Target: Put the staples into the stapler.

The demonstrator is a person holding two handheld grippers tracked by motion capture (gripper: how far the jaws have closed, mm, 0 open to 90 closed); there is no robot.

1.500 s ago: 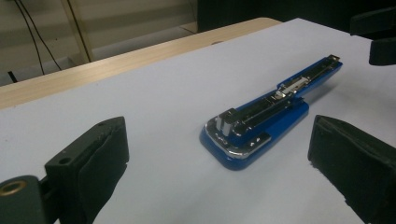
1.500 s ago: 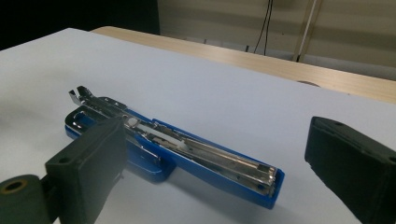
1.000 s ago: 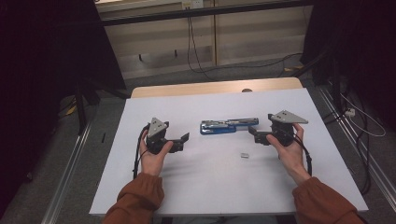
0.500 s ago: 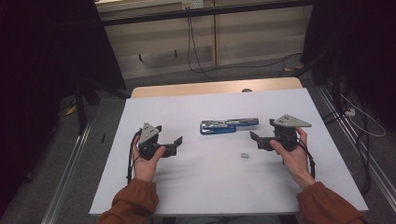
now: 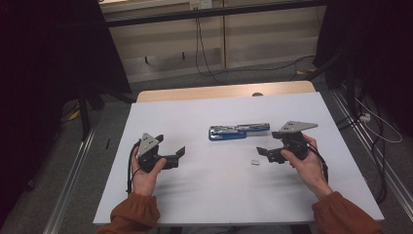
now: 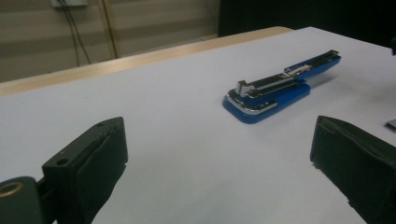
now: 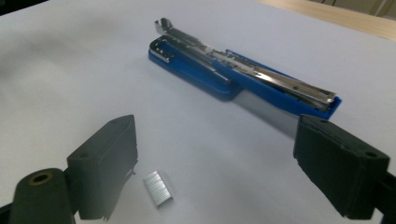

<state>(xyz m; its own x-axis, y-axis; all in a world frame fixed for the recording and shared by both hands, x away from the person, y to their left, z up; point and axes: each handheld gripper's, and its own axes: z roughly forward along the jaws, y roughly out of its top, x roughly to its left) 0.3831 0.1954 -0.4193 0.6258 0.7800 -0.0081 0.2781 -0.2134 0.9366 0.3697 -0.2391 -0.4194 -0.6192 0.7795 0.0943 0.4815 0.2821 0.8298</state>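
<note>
Stapler (image 5: pixel 238 131) lying opened on table (image 5: pixel 204 195); staple strip (image 5: pixel 254 162) sitting beside right gripper (image 5: pixel 263 154), jaws wide but closing, grasping nothing; left gripper (image 5: pixel 180 155) spread, empty.

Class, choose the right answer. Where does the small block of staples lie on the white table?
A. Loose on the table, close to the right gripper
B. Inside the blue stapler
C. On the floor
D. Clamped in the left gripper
A: the block of staples lies loose on the table just ahead of the right gripper, apart from the blue stapler.
</note>
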